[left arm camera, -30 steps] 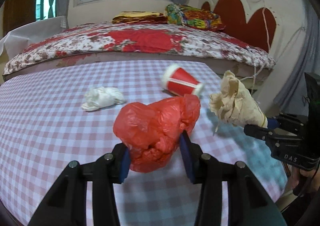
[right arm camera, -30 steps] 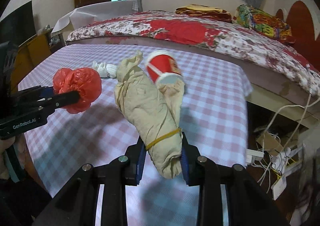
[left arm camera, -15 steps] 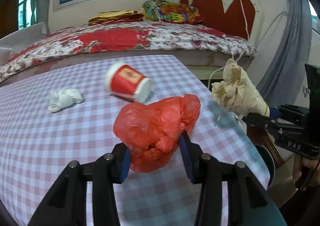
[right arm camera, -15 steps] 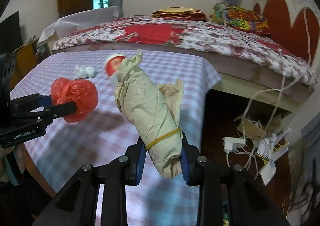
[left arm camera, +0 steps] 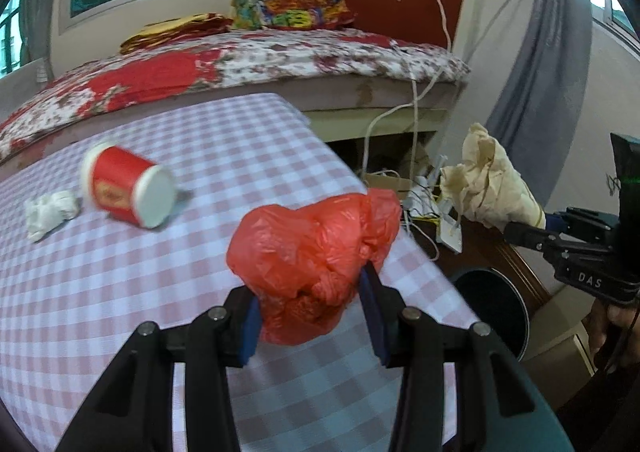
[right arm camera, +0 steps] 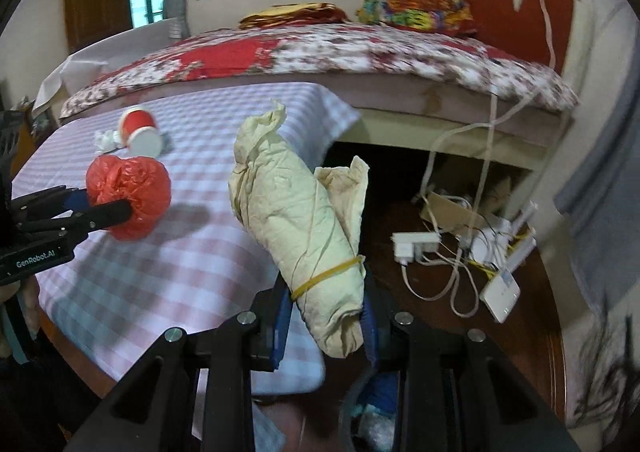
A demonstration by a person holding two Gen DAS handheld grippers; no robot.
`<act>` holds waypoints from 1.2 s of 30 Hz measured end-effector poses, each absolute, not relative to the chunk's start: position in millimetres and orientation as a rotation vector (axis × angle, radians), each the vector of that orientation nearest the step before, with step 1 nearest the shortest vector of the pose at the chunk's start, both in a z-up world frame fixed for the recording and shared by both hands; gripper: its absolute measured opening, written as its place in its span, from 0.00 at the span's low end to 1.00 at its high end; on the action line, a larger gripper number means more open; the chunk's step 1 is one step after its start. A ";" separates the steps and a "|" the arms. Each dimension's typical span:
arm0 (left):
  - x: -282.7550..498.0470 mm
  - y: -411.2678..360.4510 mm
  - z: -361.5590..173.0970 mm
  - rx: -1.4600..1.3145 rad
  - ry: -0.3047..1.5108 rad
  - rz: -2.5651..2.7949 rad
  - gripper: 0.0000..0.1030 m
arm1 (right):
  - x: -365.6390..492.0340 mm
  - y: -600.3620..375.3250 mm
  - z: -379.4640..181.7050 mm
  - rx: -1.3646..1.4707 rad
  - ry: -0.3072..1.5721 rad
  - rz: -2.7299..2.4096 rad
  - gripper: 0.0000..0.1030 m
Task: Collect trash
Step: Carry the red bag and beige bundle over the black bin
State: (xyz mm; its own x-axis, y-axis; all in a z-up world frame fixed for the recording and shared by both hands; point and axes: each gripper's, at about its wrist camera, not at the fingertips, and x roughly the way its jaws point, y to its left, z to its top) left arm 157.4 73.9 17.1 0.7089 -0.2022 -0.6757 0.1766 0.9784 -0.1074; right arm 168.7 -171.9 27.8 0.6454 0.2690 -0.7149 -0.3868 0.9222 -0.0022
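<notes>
The left hand-held gripper (left arm camera: 310,316) clamps a crumpled red plastic bag (left arm camera: 316,260) above the checkered desk's (left arm camera: 120,272) corner. The right hand-held gripper (right arm camera: 326,316) grips a rubber-banded beige paper bundle (right arm camera: 304,236) past the desk edge. A red paper cup (left arm camera: 126,191) and white tissue wad (left arm camera: 50,211) lie on the desk.

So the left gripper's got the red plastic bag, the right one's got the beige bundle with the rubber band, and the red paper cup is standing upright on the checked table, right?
Not quite. The red paper cup lies on its side on the checked table, as the left wrist view shows. The rest holds: the left gripper grips the red plastic bag, and the right gripper grips the beige bundle.
</notes>
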 end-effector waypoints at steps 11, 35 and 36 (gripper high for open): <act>161.3 7.0 10.8 0.008 0.764 -0.343 0.44 | 152.9 -244.4 8.9 -0.111 0.839 0.236 0.31; 151.4 -125.9 -28.3 0.091 0.858 -0.593 0.44 | 113.0 -338.2 -54.1 -0.029 0.989 0.097 0.32; 152.2 -129.1 -31.4 0.094 0.865 -0.595 0.44 | 113.0 -339.6 -58.8 -0.042 1.000 0.094 0.32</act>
State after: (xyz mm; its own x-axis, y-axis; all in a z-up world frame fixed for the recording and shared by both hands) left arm 152.2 -129.1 -31.4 0.4978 -0.4540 -0.7390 0.5280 0.8346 -0.1570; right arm 113.0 -339.6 -58.8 0.5364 0.0595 -0.8419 -0.0981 0.9951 0.0078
